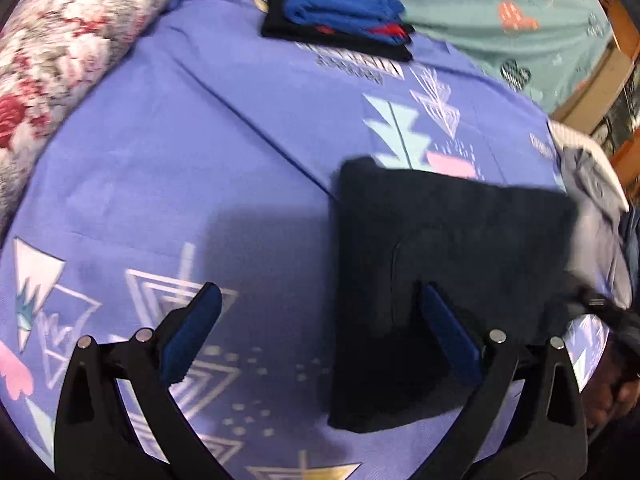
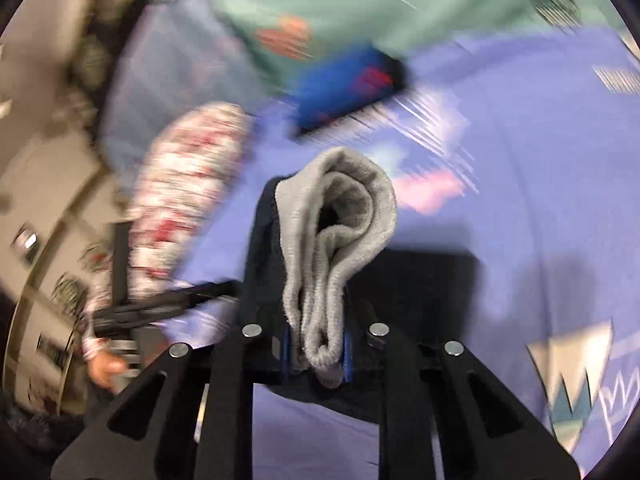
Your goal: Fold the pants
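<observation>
The pants [image 1: 448,280] lie as a dark, folded, roughly square bundle on the purple patterned bedsheet [image 1: 160,184], toward the right of the left wrist view and close to the near edge of the bed. The fabric appears soft and thick, with a grey fleecy lining [image 2: 340,224] showing in the right wrist view; it is judged light, limp and not fragile, and it will sag and unfold if lifted by one layer only. A secure hold should therefore take all stacked layers at a folded edge or corner, not the loose top layer. The right gripper [image 2: 316,356] has its jaws drawn nearly together on a bunched edge of the garment, the grey lining and dark outer cloth pinched between its blue pads. The left gripper [image 1: 320,336] stands wide open and holds nothing; its right finger [image 1: 452,336] is over the near left part of the bundle, though contact cannot be confirmed, and its left finger [image 1: 192,336] is over bare sheet. Farther away on the bed lies a stack of folded clothes [image 1: 340,12], blue on black. A floral cushion [image 1: 68,52] lies at the far left, and a green sheet [image 1: 480,8] covers the far side.
</observation>
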### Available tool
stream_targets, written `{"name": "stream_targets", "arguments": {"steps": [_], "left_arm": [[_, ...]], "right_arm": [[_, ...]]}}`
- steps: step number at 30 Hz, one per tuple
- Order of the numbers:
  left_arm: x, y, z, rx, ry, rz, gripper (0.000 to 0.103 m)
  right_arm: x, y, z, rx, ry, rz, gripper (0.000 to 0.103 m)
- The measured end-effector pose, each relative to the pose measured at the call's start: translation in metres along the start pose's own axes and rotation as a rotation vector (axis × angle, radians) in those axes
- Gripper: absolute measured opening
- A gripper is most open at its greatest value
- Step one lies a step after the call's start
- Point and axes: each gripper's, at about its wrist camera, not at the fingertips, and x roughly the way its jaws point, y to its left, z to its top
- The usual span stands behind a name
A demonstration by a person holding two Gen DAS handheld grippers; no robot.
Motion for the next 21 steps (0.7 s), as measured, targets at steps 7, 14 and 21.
{"name": "stream_targets", "arguments": {"steps": [7, 14, 21], "left_arm": [[0.022, -0.014, -0.001, 0.044, 0.071, 0.032, 0.101], [0.008, -0.016, 0.029, 0.012, -0.002, 0.018, 0.101], [0.046, -0.026, 0.053, -0.03, 0.058, -0.001, 0.101]], "right_arm": [[-0.016, -0.005, -0.007, -0.048, -0.031, -0.126, 0.049], [-0.036, 0.023, 0.02, -0.144, -0.16, -0.119, 0.044], [0.004, 0.017, 0.037, -0.097, -0.094, -0.16, 0.044]]}}
